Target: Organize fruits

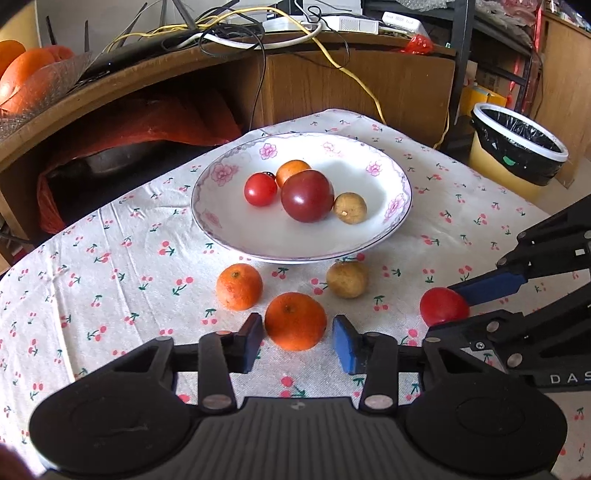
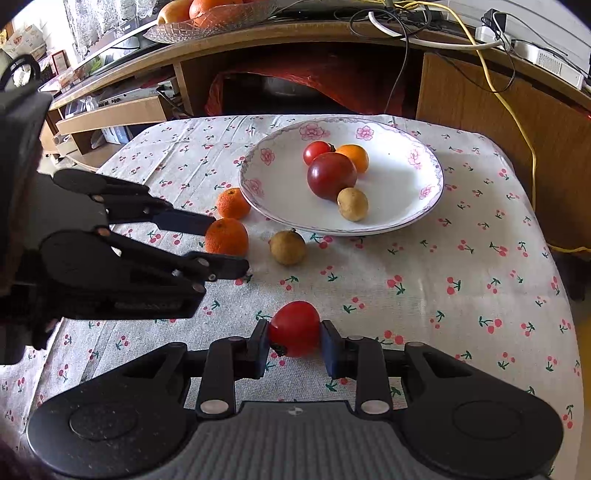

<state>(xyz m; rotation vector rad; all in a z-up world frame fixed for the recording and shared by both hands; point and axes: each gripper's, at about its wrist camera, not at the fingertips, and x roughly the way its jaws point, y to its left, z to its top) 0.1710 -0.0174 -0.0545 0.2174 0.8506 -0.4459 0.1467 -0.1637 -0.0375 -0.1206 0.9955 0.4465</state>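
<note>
Right tongs point(image 2: 294, 341) pinch a glossy red tomato point(image 2: 294, 328); left tongs point(image 1: 298, 341) gape around a dimpled orange point(image 1: 295, 320).

A lived-in home room: a cherry-print tablecloth point(image 1: 110, 266) covers the worktop, behind it a wooden desk point(image 1: 332, 81) tangled with cables point(image 1: 236, 33), beside it a lined bin point(image 1: 517, 147).

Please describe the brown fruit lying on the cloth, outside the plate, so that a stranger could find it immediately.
Start at the flowered white plate on the cherry-print tablecloth. Just in front of its near rim lies a small brown fruit, directly on the cloth. Its neighbours to the left are two bright oranges; its brown twin sits inside the plate.
</note>
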